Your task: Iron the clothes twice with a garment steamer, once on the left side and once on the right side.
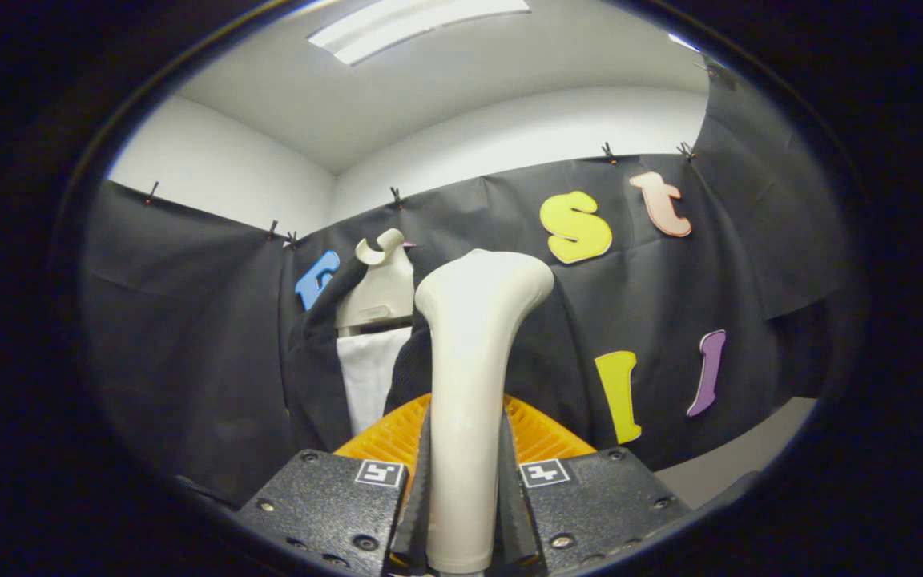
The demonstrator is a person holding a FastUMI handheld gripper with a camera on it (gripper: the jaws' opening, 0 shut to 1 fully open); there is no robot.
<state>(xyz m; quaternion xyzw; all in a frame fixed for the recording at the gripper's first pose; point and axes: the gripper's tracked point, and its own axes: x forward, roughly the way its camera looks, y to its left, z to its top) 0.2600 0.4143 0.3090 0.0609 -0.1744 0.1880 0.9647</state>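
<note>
The gripper [465, 513] points forward and slightly upward, its two fingers [417, 497] closed narrow on the cream handle of the garment steamer [473, 377], one pressing on each side. The handle rises upright from between the fingers and flares into a rounded head at the top. Just behind the handle's lower part, a ribbed orange piece [546, 437] fans out to left and right. Beyond the steamer and a little left, a dark jacket [313, 377] hangs open over a white shirt [365, 377] on a cream hanger form [377, 292] with a hooked top, set against the booth's black cloth wall [189, 320]. Farther off are a white room wall [509, 136] and a ceiling light [413, 24].
</note>
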